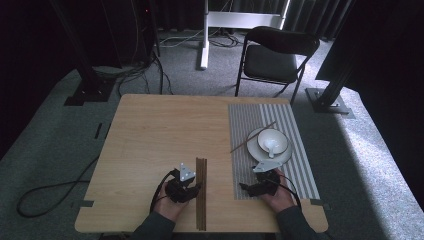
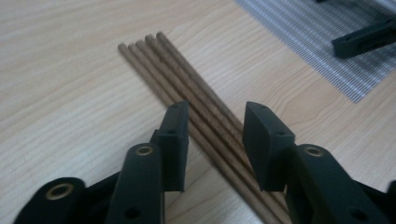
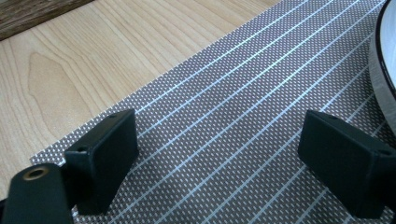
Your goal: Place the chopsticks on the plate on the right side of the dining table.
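Table: broad bare wood across left half and far side, open room there. Left hand-held gripper near front edge, jaws parted, straddling chopstick bundle lying lengthwise beside it, not yet closed on it. Striped mat covers right part, reaching toward right edge. Right hand-held gripper low over mat's near corner, jaws wide apart, empty. Plate with bowl just beyond; loose chopsticks tilted on plate rim.
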The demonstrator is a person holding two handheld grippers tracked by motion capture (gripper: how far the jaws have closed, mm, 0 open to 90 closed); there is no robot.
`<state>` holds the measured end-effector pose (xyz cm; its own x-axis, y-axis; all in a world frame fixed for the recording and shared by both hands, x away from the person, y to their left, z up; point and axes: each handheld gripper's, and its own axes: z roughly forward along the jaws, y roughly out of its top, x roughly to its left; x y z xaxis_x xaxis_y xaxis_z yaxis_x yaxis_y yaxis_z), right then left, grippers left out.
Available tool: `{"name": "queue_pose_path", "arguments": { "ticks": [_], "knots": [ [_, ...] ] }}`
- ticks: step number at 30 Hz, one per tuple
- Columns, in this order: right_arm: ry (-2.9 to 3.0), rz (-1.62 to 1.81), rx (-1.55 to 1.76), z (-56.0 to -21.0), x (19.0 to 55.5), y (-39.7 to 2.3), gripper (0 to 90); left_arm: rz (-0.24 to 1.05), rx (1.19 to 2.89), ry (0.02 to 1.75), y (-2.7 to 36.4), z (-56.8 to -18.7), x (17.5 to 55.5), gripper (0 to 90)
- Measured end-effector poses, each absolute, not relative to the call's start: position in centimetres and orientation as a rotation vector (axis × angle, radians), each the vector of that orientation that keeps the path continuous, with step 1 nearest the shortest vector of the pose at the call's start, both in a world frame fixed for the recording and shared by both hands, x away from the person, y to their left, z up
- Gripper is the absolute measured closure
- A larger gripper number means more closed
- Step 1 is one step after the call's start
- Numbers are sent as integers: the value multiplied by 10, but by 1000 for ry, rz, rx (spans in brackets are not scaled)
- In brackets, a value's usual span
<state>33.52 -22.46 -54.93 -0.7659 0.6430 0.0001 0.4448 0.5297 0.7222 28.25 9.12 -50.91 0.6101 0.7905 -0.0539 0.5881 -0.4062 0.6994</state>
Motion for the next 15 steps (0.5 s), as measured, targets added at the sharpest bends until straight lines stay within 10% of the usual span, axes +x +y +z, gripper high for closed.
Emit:
{"name": "queue_pose_path", "arguments": {
  "ticks": [15],
  "knots": [
    [2505, 1070, 913, -549, 335, -225, 111, 361, 2190, 1124, 90, -529, 277, 619]
  ]
}}
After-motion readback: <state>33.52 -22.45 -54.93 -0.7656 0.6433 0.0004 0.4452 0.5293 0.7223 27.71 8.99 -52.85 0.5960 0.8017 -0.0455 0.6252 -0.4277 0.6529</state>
